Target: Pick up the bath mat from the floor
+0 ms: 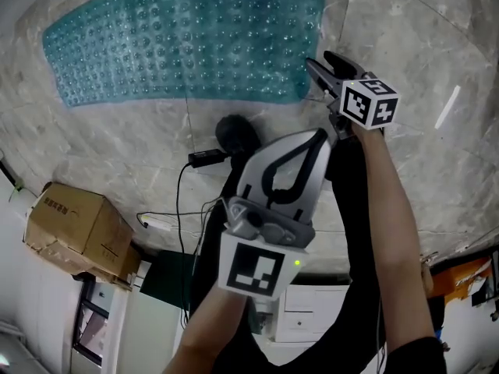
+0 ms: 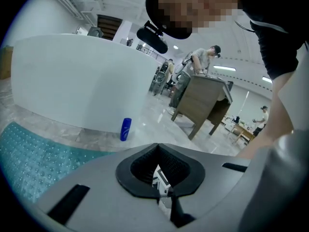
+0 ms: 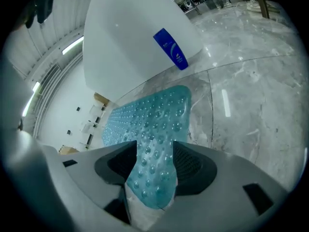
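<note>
A teal, bubble-textured bath mat (image 1: 187, 37) lies flat on the marble floor at the top of the head view. My right gripper (image 1: 318, 59) reaches down to the mat's near right corner. In the right gripper view its jaws stand wide, and that corner of the mat (image 3: 149, 115) lies between the pads without being pinched; my right gripper (image 3: 154, 153) is open. My left gripper (image 1: 318, 135) is held up close under the head camera, away from the mat. Its jaws meet at the tips and hold nothing (image 2: 157, 146).
A white bathtub (image 3: 130, 28) stands behind the mat with a blue bottle (image 3: 170, 49) at its foot. A cardboard box (image 1: 74, 224) and black cables (image 1: 183, 201) lie at the lower left. A wooden cabinet (image 2: 203, 105) and people stand in the background.
</note>
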Tool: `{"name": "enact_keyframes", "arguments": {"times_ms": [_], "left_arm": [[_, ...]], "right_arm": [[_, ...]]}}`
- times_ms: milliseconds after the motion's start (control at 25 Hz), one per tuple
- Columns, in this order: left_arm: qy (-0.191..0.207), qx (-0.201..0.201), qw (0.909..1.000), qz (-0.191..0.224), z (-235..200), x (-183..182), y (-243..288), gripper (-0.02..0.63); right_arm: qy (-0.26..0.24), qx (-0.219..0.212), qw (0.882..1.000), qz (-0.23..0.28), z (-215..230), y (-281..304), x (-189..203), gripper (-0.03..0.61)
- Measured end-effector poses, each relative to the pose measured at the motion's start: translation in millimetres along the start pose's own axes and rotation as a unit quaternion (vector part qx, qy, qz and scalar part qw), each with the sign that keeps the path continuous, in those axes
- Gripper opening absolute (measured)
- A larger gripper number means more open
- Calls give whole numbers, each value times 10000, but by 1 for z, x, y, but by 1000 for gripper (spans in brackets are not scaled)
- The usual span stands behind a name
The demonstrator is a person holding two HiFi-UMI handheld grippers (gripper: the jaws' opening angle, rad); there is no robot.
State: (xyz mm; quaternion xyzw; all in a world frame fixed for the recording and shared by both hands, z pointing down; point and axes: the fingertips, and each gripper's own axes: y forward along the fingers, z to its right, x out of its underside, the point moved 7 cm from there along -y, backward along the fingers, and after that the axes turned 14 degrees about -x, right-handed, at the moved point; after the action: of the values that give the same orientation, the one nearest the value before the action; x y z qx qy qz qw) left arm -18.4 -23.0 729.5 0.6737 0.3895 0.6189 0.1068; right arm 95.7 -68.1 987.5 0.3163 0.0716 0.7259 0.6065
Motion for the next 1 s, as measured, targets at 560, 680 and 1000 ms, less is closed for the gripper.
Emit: {"name": "enact_keyframes", "arguments": {"times_ms": [560,680,1000], "left_arm": [[195,81,9988,-431,-36,4,36,5],[58,-34,9988,-487,-46,7,38,5],[-71,-100,9986,-515,-45,5,44,5]], "right_arm": [[498,222,9985,88,44,42,17,219],[746,248,9965,277,46,44,21,219],[816,-111,9966,71,46,49,17,190]]}}
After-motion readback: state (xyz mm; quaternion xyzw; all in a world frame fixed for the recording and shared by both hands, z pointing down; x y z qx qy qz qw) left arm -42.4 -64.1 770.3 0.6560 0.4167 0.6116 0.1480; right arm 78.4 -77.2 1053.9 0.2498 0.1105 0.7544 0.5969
